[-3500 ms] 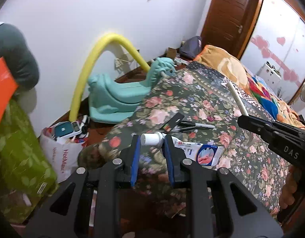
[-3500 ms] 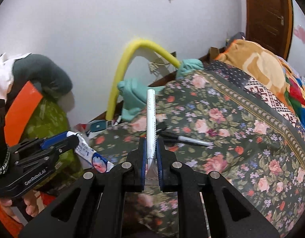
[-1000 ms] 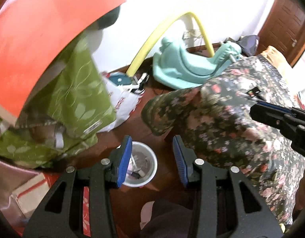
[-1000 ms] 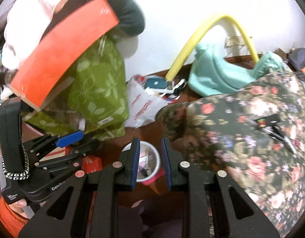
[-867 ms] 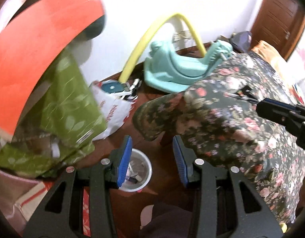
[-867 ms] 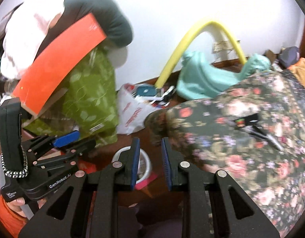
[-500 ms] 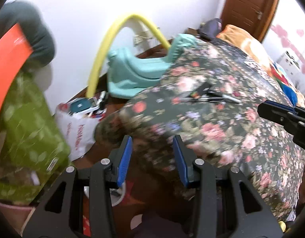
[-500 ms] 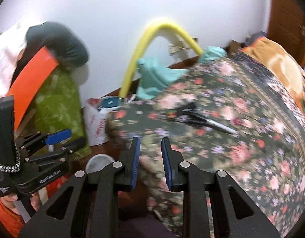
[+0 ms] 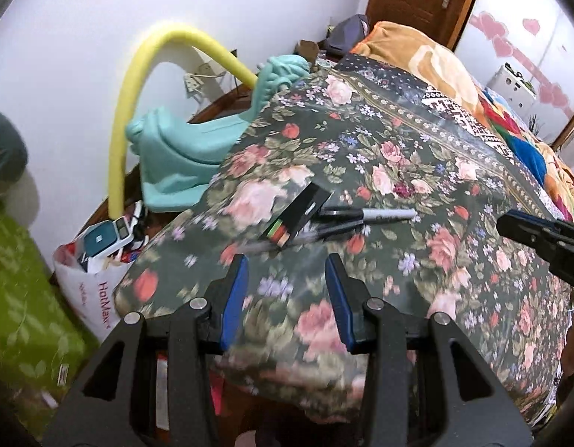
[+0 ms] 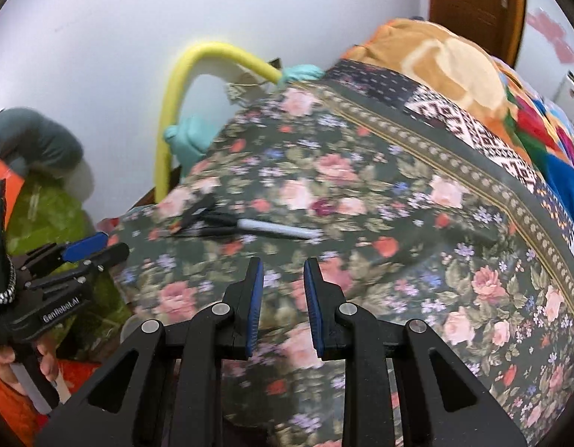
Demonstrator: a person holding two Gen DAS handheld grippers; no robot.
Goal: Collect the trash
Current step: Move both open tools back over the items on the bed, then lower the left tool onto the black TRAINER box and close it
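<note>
On the floor by the wall, a white "HotMax" plastic bag (image 9: 86,287) stuffed with a teal boxed gadget and other clutter, hard to make out in detail; beside it a green leaf-print bag (image 9: 22,309), contents hidden. Left gripper (image 9: 285,298) released, blue pads wide apart, empty, hovering above the near edge of the floral bedspread (image 9: 417,171). Right gripper (image 10: 283,298) likewise spread and holding nothing. Remaining trash all lying together on the bedspread ahead of both tools: a small black packet (image 9: 300,216) with coloured stripes at one end, a grey-barrelled marker (image 9: 369,215) touching its far corner, and a second dark pen (image 9: 317,231) just below, blurred. Same cluster in the right view, marker (image 10: 276,229) pointing right. Compared with 3.5 s ago: toothpaste tube gone from the left pads, white pen gone from the right pads. Compared with a second ago: white bin no longer in the left view, both cameras swung up from the floor and back over the bed. Behind, a yellow foam tube (image 9: 138,85) arching over a teal plastic rocker (image 9: 182,149).
</note>
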